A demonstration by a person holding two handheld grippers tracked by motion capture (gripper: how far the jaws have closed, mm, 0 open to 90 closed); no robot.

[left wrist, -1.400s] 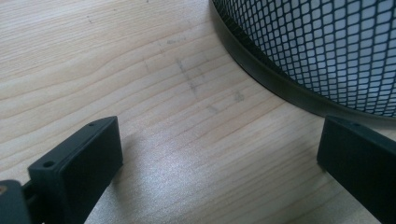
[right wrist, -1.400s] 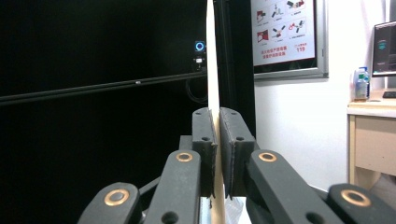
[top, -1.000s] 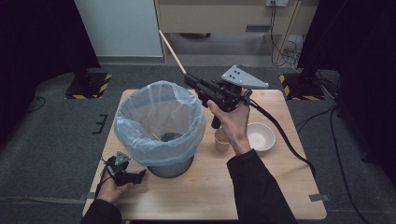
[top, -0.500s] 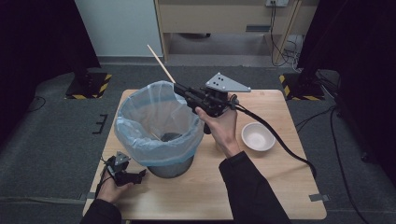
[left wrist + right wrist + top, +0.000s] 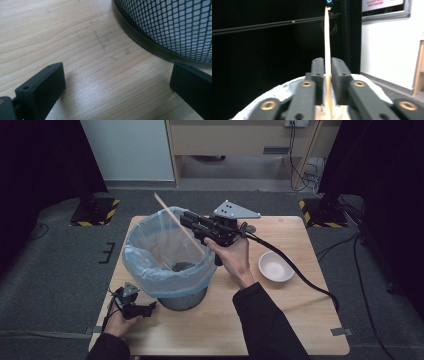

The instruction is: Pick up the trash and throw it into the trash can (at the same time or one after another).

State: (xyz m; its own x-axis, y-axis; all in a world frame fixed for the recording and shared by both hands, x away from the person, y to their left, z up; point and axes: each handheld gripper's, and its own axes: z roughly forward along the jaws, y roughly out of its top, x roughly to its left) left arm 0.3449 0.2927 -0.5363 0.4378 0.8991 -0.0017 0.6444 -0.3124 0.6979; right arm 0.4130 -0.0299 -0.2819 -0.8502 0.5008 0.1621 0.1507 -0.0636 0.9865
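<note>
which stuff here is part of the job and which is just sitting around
In the job:
- wooden stick, clamped in the right claw
- lined mesh bin, below the stick's lower end

Lying about:
- white bowl on the table
- left claw, open, resting by the bin's base

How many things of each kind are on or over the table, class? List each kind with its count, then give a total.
Grippers: 2, the left gripper and the right gripper
Bins: 1, the mesh bin with a blue liner
Bowls: 1, the white bowl
Sticks: 1, the wooden stick in the right gripper
Total: 5
</note>
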